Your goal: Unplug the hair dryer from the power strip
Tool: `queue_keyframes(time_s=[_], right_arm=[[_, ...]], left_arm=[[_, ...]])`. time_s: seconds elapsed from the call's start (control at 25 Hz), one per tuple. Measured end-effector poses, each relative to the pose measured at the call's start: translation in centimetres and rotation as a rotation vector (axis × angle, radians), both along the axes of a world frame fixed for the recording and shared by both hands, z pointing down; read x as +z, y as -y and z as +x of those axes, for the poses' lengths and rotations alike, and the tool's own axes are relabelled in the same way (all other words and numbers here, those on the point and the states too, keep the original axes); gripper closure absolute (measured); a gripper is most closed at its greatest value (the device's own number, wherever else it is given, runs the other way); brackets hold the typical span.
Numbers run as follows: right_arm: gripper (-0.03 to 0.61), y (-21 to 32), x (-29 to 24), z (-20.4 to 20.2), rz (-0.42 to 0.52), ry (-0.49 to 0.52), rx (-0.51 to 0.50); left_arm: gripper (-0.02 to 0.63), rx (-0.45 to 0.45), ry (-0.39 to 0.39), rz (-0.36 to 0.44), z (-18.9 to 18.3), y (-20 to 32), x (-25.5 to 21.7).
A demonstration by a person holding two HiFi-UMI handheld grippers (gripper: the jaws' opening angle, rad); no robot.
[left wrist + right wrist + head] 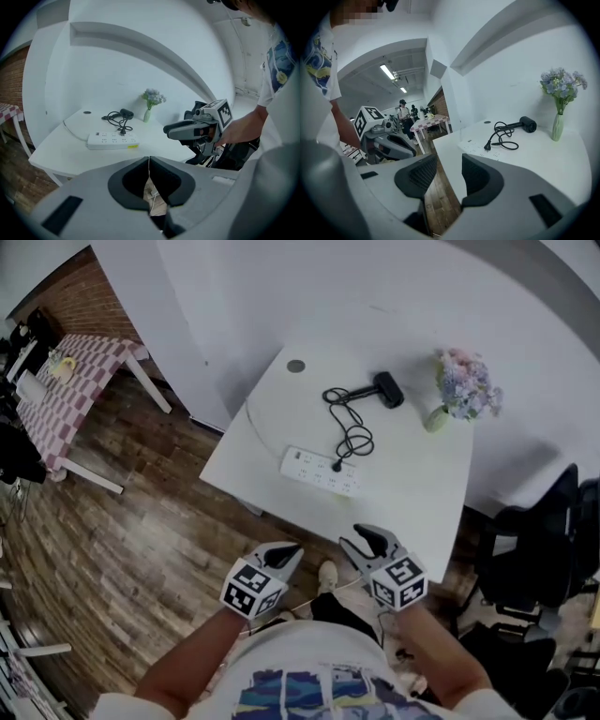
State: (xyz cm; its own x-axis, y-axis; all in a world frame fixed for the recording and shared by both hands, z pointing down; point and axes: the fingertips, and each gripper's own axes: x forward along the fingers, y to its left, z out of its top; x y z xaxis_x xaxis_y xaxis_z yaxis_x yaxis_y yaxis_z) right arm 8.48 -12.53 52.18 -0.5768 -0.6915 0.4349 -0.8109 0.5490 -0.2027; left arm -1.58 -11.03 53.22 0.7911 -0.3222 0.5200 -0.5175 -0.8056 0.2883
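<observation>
Nothing of the job looks done yet. Nearest me, the person holds both tools close to the body, short of the counter's near edge and above the brown plank floor (141,521). The left gripper (289,554), grey moulded plastic with a black-and-white marker cube, has its jaws pressed together with only a hairline seam between them, and it holds nothing. The right gripper (366,542), of the same make, has its ribbed dark pads spread with bare air between.

Beyond them is the smooth white counter (412,493). The long white plastic power strip (322,472) lies near its front edge. The small black plug (337,465) sits on the strip's right part, seated in a socket as far as I can judge. The whole reach, grip and pull are therefore left to do.

From the plug a thin black rubbery cord (352,432) runs away in loose loops to the matte black hair dryer (386,388), which lies on its side farther back. At the far right is a pale green vase of soft lilac and pink flowers (464,385).
</observation>
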Motion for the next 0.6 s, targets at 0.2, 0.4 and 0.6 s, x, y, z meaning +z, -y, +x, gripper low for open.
queue_keyframes(time_s=[0.2,0.4,0.6], right_arm=[[0.426,4.0,0.5,1.7,-0.012,-0.004,-0.036],[0.429,7.3,1.8,3.1,-0.03,-0.003,-0.065],[0.43,10.5,2.9,4.0,-0.038,0.002,-0.087]], left_arm=[[0.609,-0.039,0.021,-0.006,2.2,3.3,0.7],[0.609,-0.077,0.04,-0.01,3.9,6.2,1.6],[0.609,-0.104,0.06,-0.006,5.4,9.0,2.7]])
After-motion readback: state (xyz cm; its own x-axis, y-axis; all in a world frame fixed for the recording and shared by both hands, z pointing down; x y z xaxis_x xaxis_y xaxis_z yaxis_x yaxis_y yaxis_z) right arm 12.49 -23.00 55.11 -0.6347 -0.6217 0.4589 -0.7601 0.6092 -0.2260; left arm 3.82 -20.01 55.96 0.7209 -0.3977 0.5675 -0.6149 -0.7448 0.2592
